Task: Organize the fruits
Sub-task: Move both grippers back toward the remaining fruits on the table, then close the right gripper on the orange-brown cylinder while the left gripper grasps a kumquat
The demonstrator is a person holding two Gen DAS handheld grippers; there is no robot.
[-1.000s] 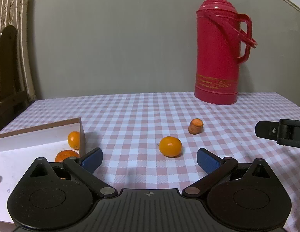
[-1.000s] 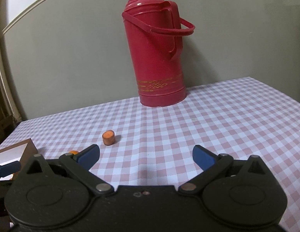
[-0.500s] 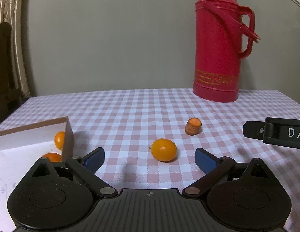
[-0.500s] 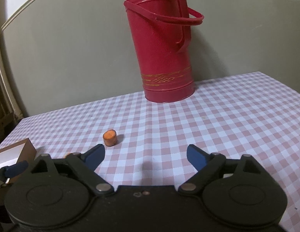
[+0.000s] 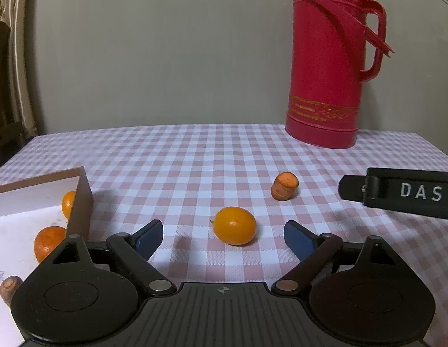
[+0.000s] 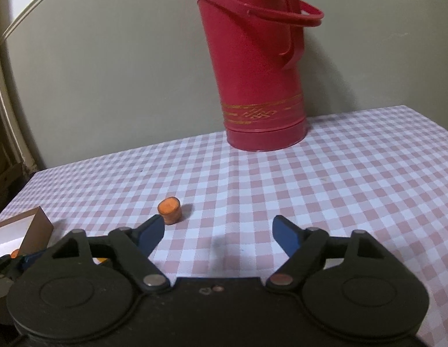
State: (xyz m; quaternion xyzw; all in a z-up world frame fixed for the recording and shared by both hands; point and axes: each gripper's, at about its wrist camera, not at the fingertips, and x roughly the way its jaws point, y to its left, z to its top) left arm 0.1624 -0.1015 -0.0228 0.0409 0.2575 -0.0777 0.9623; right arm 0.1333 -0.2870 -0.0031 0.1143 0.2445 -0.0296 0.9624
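- My left gripper [image 5: 222, 235]: jaws spread wide, nothing held. The loose orange [image 5: 235, 225] sits on the checked tablecloth [image 5: 195, 162] right between the blue fingertips [image 5: 148, 235], touching neither.
- My right gripper [image 6: 218, 232]: also wide open and empty, above bare cloth.
- Carrot stub [image 6: 169, 206] stands upright just beyond the right gripper's left fingertip; I can't tell if they touch.
- White tray [image 5: 18, 202] at far left holds two oranges [image 5: 47, 243] and another carrot piece [image 5: 10, 287] near its front edge.
- Red thermos [image 5: 331, 66] stands upright at the back of the table, well apart from the fruit.
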